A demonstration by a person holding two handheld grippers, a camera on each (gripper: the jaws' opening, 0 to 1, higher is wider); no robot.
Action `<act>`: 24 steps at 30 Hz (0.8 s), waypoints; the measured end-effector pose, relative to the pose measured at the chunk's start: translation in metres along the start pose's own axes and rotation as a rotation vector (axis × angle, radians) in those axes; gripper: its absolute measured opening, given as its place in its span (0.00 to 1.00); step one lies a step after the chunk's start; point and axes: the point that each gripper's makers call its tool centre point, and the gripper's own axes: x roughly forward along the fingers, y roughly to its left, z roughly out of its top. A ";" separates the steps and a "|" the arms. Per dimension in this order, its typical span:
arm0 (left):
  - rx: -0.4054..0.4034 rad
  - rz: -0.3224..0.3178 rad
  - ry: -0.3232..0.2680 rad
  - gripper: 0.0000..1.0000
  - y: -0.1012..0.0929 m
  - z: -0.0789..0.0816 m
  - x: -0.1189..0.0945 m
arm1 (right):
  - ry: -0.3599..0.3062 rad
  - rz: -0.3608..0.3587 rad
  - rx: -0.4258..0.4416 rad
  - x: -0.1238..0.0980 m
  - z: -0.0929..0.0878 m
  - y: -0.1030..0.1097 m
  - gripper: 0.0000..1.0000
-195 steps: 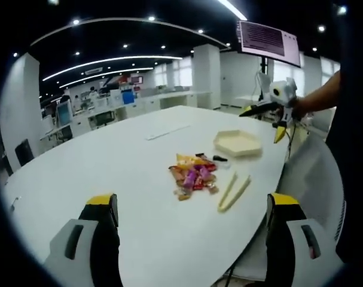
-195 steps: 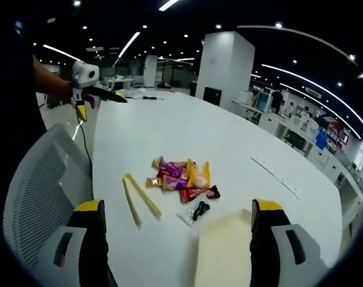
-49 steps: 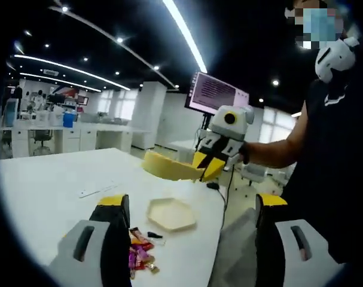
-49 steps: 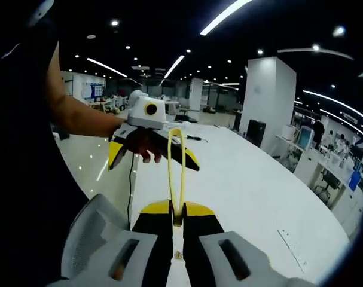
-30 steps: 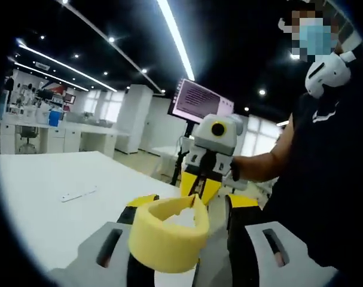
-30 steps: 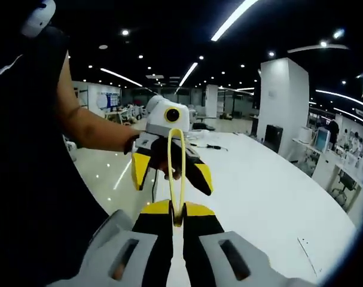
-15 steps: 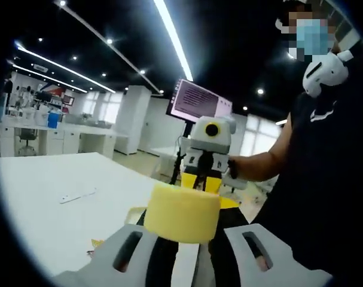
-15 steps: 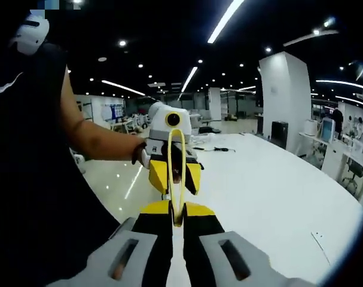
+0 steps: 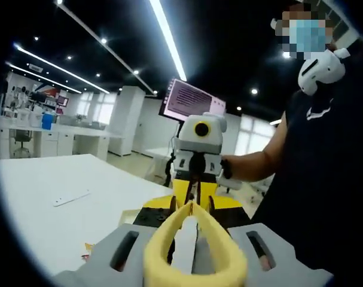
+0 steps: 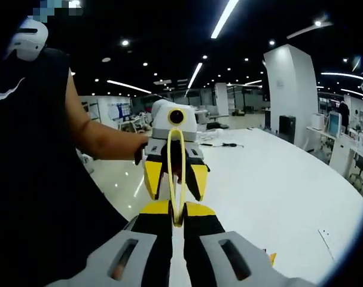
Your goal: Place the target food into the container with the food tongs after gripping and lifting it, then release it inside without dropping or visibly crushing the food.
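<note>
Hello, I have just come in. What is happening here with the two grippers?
A person holds a gripper in each hand above a white table, facing each other. The right gripper is shut on the tips of yellow tongs. The left gripper closes around the tongs' looped end, apparently taking them over. No food has been gripped yet.

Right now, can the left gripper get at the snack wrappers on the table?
Probably not yet. The left gripper is shut on the looped end of the yellow tongs, held up facing the right gripper; just a wrapper corner peeks out below, on the white table.
</note>
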 end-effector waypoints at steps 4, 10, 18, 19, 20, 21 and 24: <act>0.000 0.003 -0.010 0.15 0.001 0.002 -0.001 | -0.015 -0.007 0.020 0.000 0.002 -0.002 0.04; 0.016 0.027 -0.029 0.15 0.002 0.006 -0.002 | -0.038 -0.013 0.023 0.000 0.004 -0.001 0.07; 0.025 0.046 -0.037 0.17 -0.001 0.014 0.000 | -0.112 -0.031 -0.024 -0.005 0.012 -0.003 0.17; 0.026 0.054 -0.046 0.17 0.001 0.016 -0.001 | -0.112 -0.041 -0.029 -0.006 0.011 -0.005 0.18; 0.026 0.056 -0.050 0.17 0.002 0.018 -0.002 | -0.115 -0.043 -0.025 -0.006 0.010 -0.005 0.18; 0.024 0.058 -0.052 0.18 0.002 0.019 -0.003 | -0.125 -0.048 -0.019 -0.008 0.011 -0.006 0.19; 0.025 0.057 -0.064 0.18 0.004 0.022 -0.006 | -0.150 -0.050 0.002 -0.012 0.013 -0.006 0.20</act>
